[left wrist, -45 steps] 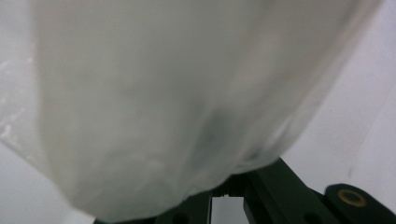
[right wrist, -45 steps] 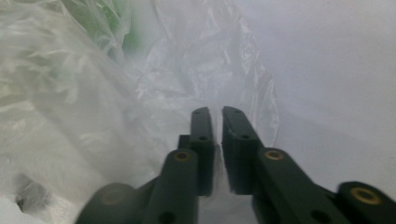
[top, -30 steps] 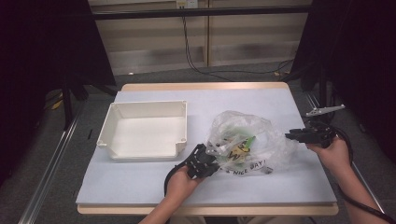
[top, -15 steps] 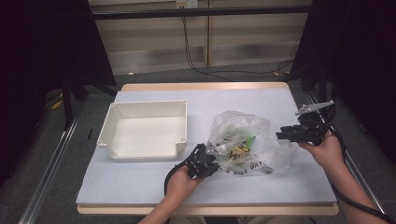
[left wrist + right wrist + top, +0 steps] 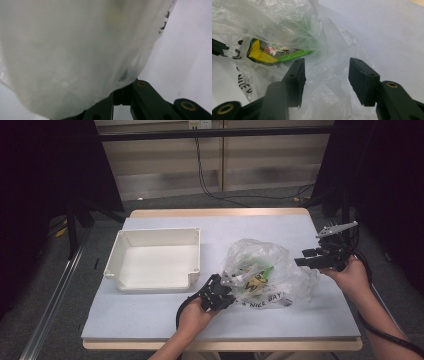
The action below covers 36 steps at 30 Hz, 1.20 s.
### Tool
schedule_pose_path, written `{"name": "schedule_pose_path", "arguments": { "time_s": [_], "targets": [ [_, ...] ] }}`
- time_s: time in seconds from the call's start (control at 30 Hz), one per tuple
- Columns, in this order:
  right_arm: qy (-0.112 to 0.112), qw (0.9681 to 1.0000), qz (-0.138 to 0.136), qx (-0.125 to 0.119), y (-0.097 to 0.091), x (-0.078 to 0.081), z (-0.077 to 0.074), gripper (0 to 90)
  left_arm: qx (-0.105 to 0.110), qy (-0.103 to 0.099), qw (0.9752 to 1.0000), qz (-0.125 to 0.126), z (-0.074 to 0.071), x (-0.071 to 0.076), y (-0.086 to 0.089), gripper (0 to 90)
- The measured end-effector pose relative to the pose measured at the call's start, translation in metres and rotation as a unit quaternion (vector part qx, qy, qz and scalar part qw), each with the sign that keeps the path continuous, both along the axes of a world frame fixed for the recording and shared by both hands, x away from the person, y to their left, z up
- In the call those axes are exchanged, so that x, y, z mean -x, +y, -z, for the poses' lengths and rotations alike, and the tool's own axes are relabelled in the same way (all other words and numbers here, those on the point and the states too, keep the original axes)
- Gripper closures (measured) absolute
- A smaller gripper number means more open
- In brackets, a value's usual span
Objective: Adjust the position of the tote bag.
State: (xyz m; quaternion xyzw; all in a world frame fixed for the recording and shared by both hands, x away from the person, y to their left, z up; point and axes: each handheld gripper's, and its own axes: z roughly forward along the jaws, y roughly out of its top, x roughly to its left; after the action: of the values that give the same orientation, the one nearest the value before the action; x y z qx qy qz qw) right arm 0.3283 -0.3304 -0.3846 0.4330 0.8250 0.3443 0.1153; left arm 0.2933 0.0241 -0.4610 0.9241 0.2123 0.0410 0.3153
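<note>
A crumpled clear plastic bag [image 5: 270,267] with black print lies on the pale blue table [image 5: 150,315], right of centre. Inside it sits a green and yellow snack packet [image 5: 274,53]. My left gripper [image 5: 225,290] is at the bag's near left edge, shut on the film; the bag [image 5: 75,55] drapes over its jaws in the left gripper view. My right gripper [image 5: 302,260] hovers at the bag's right side, open. In the right gripper view my right gripper [image 5: 327,68] has wrinkled film lying below and between its jaws, which are not closed on it.
A white, empty rectangular tray [image 5: 122,265] stands on the left half of the table. Bare table surface lies behind the bag and along the front edge. Dark curtains and a metal frame surround the table.
My right gripper has moved left, from beyond the bag's right side up to its edge. The left gripper has stayed shut on the bag's near left edge.
</note>
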Motion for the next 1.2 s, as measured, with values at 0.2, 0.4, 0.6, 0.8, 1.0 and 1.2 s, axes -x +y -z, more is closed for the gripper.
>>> {"name": "schedule_pose_path", "arguments": {
  "time_s": [0.2,0.4,0.6,0.8,1.0,1.2],
  "targets": [
    [0.005,0.9999,-0.008,0.006,0.011,-0.005,0.000,44.7,-0.001,0.000,1.0000,-0.002,0.000,0.001,0.000,90.0],
    [0.011,0.9997,-0.018,0.011,0.019,-0.016,0.004,43.5,-0.004,-0.001,1.0000,0.001,0.000,0.000,0.000,90.0],
    [0.044,0.9987,-0.023,0.013,0.021,-0.026,0.021,51.3,-0.002,-0.001,1.0000,-0.001,0.000,0.001,0.000,90.0],
    [0.085,0.9958,-0.026,0.020,0.017,-0.023,0.040,74.5,-0.003,-0.003,1.0000,-0.001,-0.001,0.000,0.001,90.0],
    [0.070,0.9975,-0.008,0.004,0.004,-0.018,0.043,89.8,-0.006,-0.001,1.0000,0.004,0.000,0.000,0.001,90.0],
    [0.059,0.9971,0.044,-0.018,-0.019,-0.017,0.044,90.0,-0.008,0.002,1.0000,0.005,0.001,0.000,0.001,90.0]
  ]
}}
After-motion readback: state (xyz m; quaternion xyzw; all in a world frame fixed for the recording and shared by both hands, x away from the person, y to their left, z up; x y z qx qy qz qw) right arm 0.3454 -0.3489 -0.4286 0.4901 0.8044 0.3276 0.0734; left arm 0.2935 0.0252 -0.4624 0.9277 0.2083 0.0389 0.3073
